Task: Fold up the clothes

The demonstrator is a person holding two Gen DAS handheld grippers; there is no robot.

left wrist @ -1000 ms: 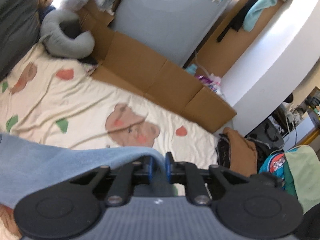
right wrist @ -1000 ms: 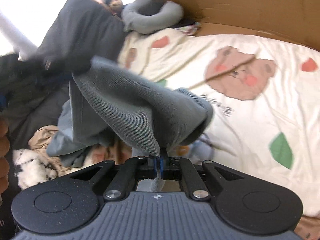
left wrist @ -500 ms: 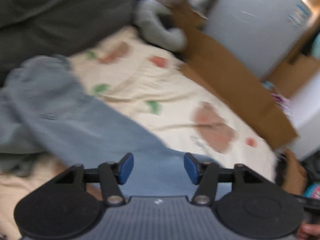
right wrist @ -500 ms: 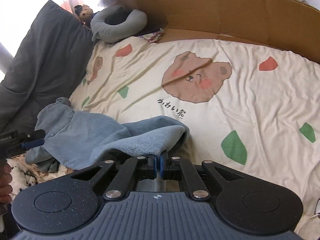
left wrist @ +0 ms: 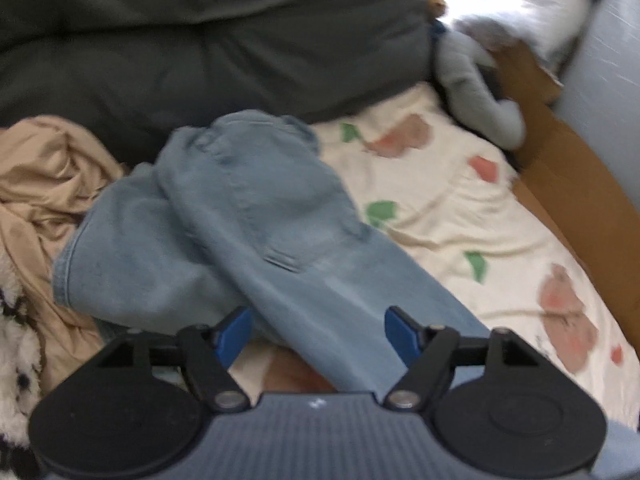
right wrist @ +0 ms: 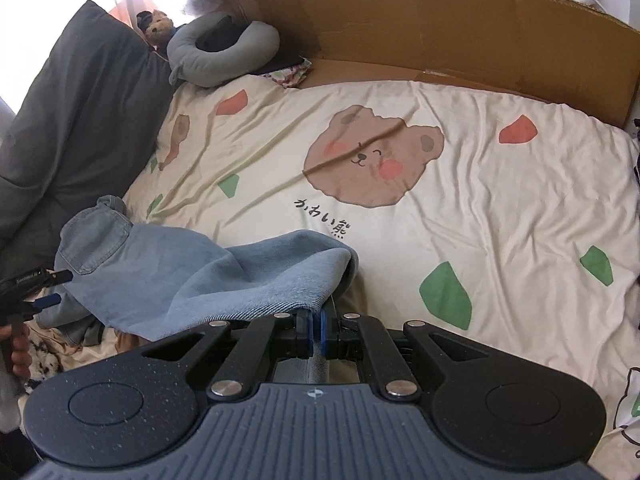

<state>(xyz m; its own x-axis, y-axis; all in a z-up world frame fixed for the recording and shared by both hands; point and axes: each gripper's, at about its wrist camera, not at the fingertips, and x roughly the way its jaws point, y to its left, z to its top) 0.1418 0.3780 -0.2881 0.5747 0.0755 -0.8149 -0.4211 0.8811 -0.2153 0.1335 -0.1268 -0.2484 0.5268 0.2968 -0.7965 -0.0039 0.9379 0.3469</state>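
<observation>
The right gripper [right wrist: 316,330] has its jaws clamped tight on a fold of the light blue jeans [right wrist: 192,272], which drape away to the left over the near left part of the bed sheet [right wrist: 500,208]. The left gripper [left wrist: 318,330] has its jaws opening, blue pads spread on either side of a jeans leg [left wrist: 256,216] that runs between them without being pinched. To the left of the jeans lies a crumpled beige garment [left wrist: 44,176], and beyond them a dark grey pillow [right wrist: 76,120] leans at the bed's left side. A grey neck pillow [right wrist: 224,52] sits at the far left corner, and flattened cardboard [right wrist: 460,36] stands along the far edge.
</observation>
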